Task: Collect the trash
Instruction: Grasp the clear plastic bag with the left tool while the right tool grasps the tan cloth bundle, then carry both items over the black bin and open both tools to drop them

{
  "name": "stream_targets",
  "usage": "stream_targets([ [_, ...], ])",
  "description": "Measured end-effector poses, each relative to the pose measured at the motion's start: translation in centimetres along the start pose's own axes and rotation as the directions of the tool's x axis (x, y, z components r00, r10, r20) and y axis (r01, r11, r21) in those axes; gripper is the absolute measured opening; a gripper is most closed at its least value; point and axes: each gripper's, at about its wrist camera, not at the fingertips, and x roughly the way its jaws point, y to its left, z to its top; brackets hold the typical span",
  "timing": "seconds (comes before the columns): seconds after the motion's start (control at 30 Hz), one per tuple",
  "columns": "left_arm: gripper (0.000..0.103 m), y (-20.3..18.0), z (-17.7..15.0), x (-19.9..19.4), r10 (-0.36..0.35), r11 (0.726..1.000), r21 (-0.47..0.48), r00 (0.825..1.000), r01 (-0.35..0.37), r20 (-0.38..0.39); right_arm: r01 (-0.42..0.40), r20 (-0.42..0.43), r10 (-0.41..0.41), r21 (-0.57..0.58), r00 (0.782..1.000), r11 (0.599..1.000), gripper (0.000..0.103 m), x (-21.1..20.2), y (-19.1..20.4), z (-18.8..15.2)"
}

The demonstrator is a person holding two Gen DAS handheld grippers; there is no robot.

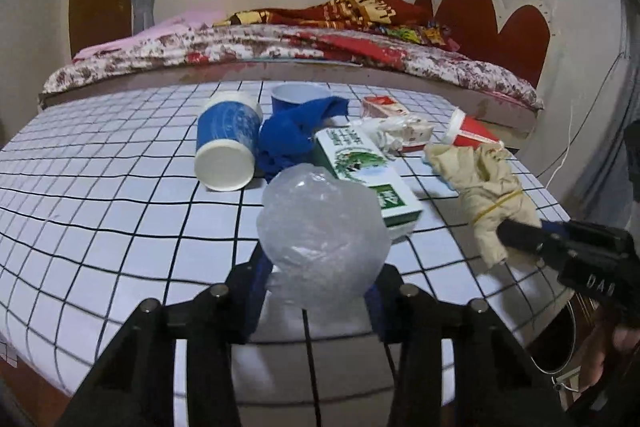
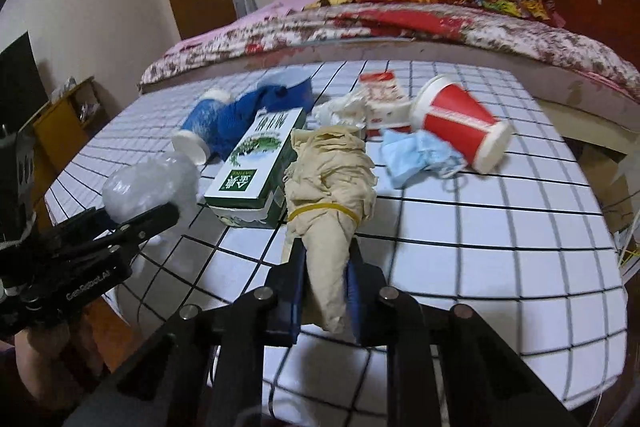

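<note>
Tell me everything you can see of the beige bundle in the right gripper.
The beige bundle looks like crumpled, papery material, bunched wide at the far end and tapering to a narrow tail. A yellow rubber band cinches it near the middle. The right gripper is shut on the tail. Its far end sits beside the green box.

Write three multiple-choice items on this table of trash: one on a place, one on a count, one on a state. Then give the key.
1. The green-and-white carton lies:
A. between the clear plastic wad and the beige bundle
B. on the bed
C. under the red cup

2. Paper cups on the table:
A. one
B. three
C. five

3. The right tool is:
A. open over the cup
B. shut on the beige bundle
C. out of view

Key: 1 A, flanked by both; 2 B, two blue and one red; 3 B, fingers pinch its tail.
</note>
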Motion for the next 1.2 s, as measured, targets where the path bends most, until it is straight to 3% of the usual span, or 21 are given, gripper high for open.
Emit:
stream_targets([
  [0.27,0.044,-3.8,-0.5,-2.7,-0.057,0.998,0.029,0.998,0.057,0.023,0.042,0.078,-0.046,0.053,0.996,0.998,0.020,-5.9,-1.8,-1.4],
  [0.7,0.044,-11.6,-0.7,-4.8,-0.172,0.978,0.129,0.985,0.166,0.032,0.140,0.165,-0.169,0.174,0.972,0.975,0.020,-15.1,-6.7,-4.8],
  [1.2,0.044,-18.9,-1.2,-5.3,-0.265,0.940,0.224,0.964,0.258,0.003,0.229,0.176,-0.284,0.278,0.943,0.933,0.020,-20.2,-12.0,-8.5],
])
